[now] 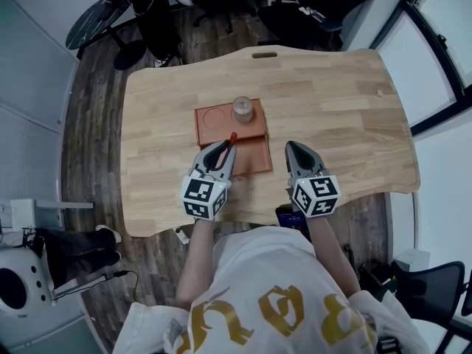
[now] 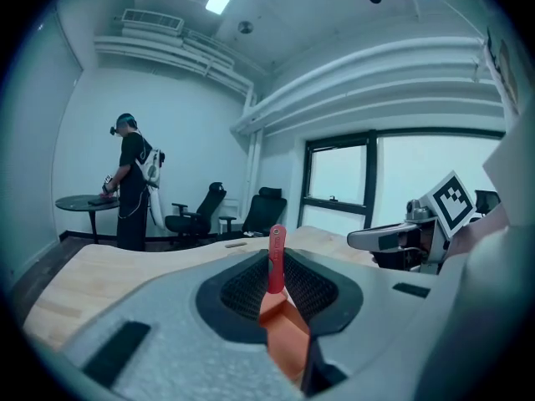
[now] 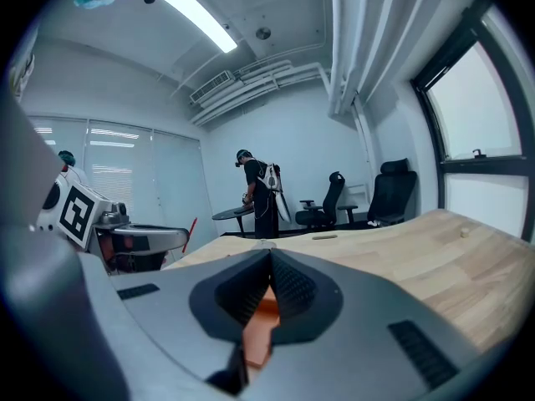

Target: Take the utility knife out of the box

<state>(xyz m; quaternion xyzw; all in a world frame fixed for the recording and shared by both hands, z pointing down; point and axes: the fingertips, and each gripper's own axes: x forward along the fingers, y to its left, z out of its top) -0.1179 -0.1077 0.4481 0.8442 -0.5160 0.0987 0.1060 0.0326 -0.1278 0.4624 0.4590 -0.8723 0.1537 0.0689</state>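
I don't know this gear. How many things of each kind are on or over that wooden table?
hand-held grippers: 2 (left hand-held gripper, right hand-held gripper)
red utility knife: 1
orange-brown box: 1
round container: 1
Total: 5

Tally reads: 1 left hand-held gripper [image 1: 226, 146], 1 right hand-held gripper [image 1: 290, 147], 1 red utility knife [image 2: 275, 259], 1 orange box [image 1: 254, 155], 1 round cup [image 1: 243, 109], 1 wooden surface [image 1: 332, 102], 1 bystander [image 2: 132, 192].
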